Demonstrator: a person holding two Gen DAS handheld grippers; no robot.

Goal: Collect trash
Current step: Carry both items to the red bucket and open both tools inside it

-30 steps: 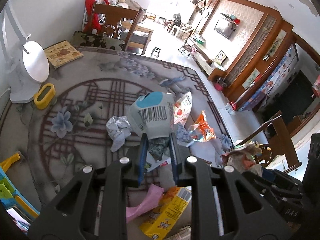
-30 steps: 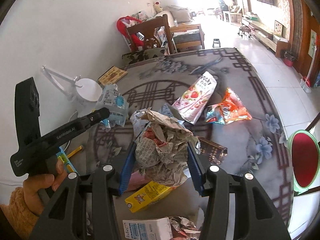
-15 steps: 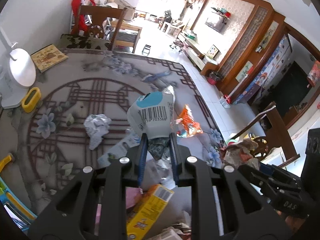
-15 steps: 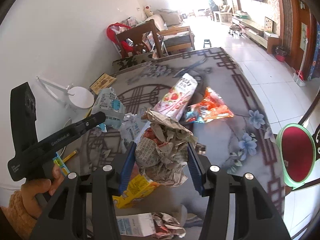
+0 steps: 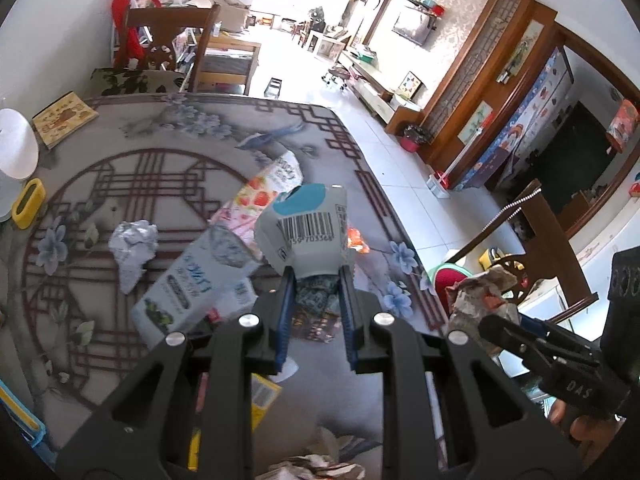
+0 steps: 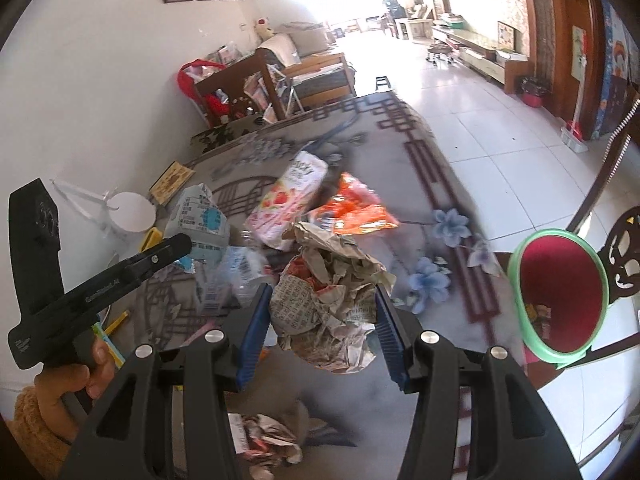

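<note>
Left gripper (image 5: 316, 276): nearly closed, its blue pads clamped on the lower end of a crushed milk carton (image 5: 306, 232) held at frame centre of the left wrist view, above the table (image 5: 168, 136)
Carton handling: judged light and already collapsed; thin card that dents further, so a hold low across the flattened end is judged sound
Right gripper (image 6: 320, 312): about half open, pads pressed on both sides of a crumpled newspaper wad (image 6: 332, 300), lower centre of the right wrist view
Wad handling: judged very light, soft and springy; loose flaps may tear or slip, so the dense middle is the place to be gripped
Trash left on table: strawberry snack pack (image 6: 288, 204) and orange wrapper (image 6: 352, 212) lie at centre, touching
Bin (image 6: 560, 296): red inside, green rim, seen at right edge beyond the table's corner; judged the drop point
</note>
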